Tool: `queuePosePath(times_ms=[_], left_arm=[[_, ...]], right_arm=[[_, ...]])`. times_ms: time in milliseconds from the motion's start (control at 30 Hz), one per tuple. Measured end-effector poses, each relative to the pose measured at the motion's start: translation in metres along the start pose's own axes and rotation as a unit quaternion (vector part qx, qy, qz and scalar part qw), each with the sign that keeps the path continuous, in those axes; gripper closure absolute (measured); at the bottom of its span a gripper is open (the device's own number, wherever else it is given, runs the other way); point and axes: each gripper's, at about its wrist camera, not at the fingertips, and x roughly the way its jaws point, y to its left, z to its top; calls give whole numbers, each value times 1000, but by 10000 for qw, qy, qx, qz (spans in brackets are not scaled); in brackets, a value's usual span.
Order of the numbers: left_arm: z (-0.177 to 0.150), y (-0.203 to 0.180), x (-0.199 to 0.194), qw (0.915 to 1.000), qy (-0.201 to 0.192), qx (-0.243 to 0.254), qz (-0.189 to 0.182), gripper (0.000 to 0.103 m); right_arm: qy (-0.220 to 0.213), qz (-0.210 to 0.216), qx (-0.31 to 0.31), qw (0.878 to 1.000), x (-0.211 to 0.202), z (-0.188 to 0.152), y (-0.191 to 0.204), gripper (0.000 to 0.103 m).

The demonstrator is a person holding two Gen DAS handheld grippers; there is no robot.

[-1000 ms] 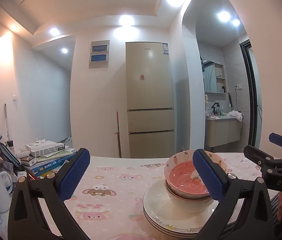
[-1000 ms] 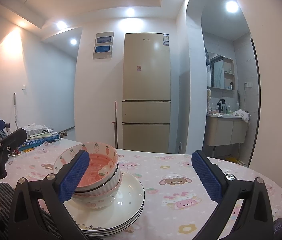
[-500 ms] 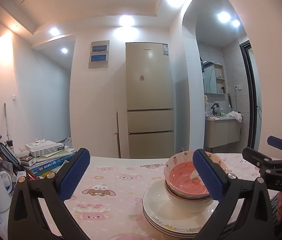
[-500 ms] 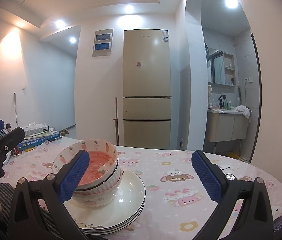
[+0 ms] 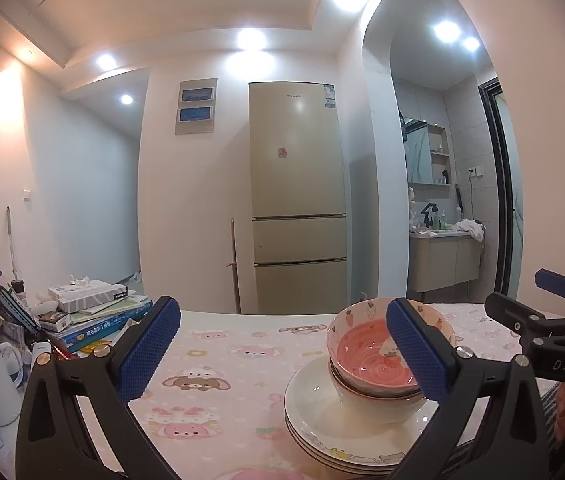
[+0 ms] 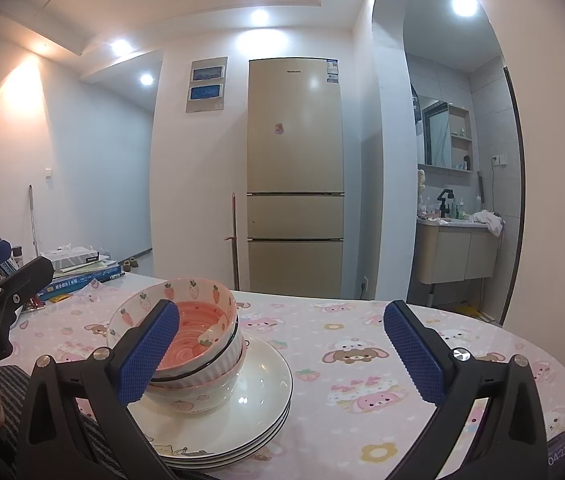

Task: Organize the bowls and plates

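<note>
Little has moved: right gripper [image 6: 280,356] rose slightly, left gripper [image 5: 282,354] held still.
Both gape wide, empty; bowls [image 6: 186,336] sit stacked on plates [image 6: 258,404], before the fridge [image 6: 294,176].

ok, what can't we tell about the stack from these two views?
- Bowl count: bowls are nested; the blue pad hides part in both views.
- Plate count: plates have their near edge cut off by the gripper frame, left view.
- Phone: cut by the lens edge, right view.
</note>
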Motion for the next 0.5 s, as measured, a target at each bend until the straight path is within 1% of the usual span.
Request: queuePosePath(times_ms=[333, 500], left_arm=[[-2, -5, 1, 9999, 11, 164, 10, 0], [-2, -5, 2, 9999, 25, 158, 7, 0]], right_arm=[[-4, -1, -6, 10000, 0, 0, 0, 0], [-4, -1, -7, 10000, 0, 0, 0, 0]])
